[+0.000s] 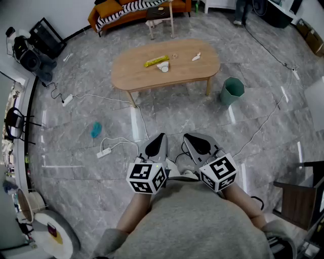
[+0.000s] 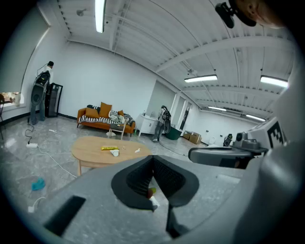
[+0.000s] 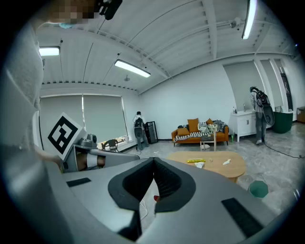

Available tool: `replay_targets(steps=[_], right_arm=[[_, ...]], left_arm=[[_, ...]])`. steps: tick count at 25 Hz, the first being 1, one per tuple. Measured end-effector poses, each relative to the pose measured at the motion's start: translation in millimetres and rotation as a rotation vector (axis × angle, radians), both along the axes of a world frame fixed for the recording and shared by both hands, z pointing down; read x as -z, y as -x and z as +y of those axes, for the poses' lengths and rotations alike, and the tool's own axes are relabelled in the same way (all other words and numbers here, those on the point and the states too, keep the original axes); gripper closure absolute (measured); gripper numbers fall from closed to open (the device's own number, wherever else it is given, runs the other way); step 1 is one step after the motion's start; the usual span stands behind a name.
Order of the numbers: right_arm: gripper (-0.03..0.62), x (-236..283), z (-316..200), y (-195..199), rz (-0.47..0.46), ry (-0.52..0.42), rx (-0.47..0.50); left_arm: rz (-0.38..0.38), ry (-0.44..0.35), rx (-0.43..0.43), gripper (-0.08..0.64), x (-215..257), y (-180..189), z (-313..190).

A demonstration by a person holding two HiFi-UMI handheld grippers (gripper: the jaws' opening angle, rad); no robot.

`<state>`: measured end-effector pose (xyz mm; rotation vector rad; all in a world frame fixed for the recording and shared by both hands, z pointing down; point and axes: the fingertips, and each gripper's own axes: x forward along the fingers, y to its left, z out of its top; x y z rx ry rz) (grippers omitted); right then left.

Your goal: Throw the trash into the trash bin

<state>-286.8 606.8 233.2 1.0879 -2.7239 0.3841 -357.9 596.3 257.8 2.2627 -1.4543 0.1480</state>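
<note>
A yellow wrapper (image 1: 156, 61), a small white item (image 1: 163, 67) and a crumpled white scrap (image 1: 196, 56) lie on the oval wooden table (image 1: 136, 76) across the room. The green trash bin (image 1: 232, 90) stands on the floor by the table's right end. My left gripper (image 1: 162, 136) and right gripper (image 1: 189, 136) are held side by side close to my body, far short of the table. Both are shut with nothing between the jaws. The left gripper view shows its jaws (image 2: 153, 158) meeting, with the wrapper (image 2: 108, 148) beyond. The right gripper (image 3: 153, 161) faces the table and the bin (image 3: 259, 188).
A blue scrap (image 1: 95, 130) lies on the grey tiled floor at the left. A white power strip (image 1: 104, 152) and cables trail in front of me. An orange sofa (image 1: 116, 10) and a small side table (image 1: 160, 17) stand behind the table. Dark furniture (image 1: 298, 197) is at my right.
</note>
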Motion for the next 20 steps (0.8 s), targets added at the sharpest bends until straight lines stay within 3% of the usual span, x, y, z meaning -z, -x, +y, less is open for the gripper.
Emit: replay_targets(steps=[5,20], right_arm=[[0.583,4,16,-7,0.005,-0.014,0.007],[0.584,15,32,-17,-0.024,-0.048,0.025]], left_arm=[[0.012,-0.003,0.037,0.549,4,-1,8],[0.005,-0.043,0.045,0.549,13,-12,17]])
